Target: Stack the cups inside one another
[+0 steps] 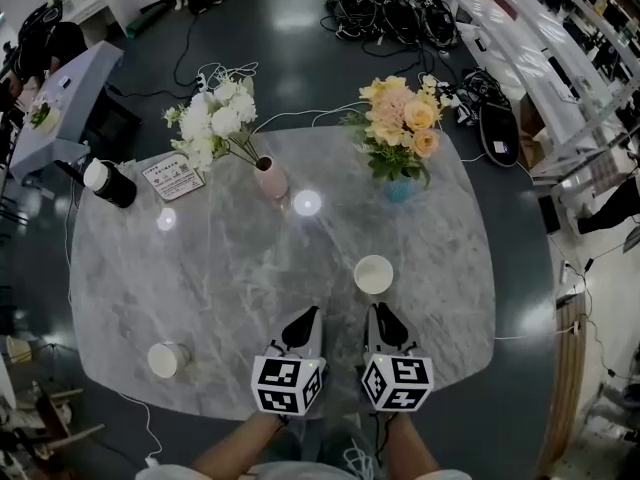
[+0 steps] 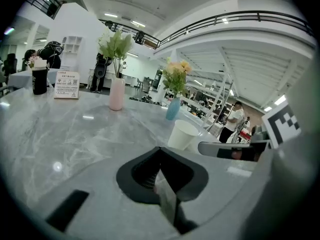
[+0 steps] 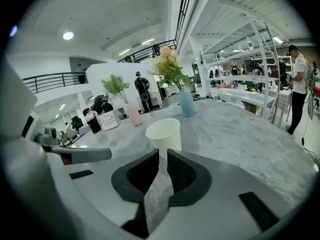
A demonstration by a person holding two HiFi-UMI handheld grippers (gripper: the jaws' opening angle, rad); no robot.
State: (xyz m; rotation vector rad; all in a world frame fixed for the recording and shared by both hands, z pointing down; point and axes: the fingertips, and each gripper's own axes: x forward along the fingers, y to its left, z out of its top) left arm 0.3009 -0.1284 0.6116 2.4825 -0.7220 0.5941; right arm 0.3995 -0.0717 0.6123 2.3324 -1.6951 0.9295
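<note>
A white paper cup (image 1: 373, 274) stands upright on the marble table (image 1: 230, 268), just beyond my right gripper (image 1: 379, 310). In the right gripper view this cup (image 3: 164, 133) sits right past the gripper's (image 3: 163, 152) meeting tips, which hold nothing. My left gripper (image 1: 307, 314) hovers beside the right one, also shut and empty. In the left gripper view the cup (image 2: 182, 134) lies ahead and to the right of the left gripper's (image 2: 160, 149) tips. A second cup (image 1: 167, 359) stands upright near the table's front left edge, well left of both grippers.
A pink vase of white flowers (image 1: 270, 178) and a blue vase of yellow flowers (image 1: 400, 188) stand at the far side. A black tumbler (image 1: 110, 183) and a sign card (image 1: 175, 178) sit at the far left. Cables lie on the floor (image 1: 380, 13) beyond the table.
</note>
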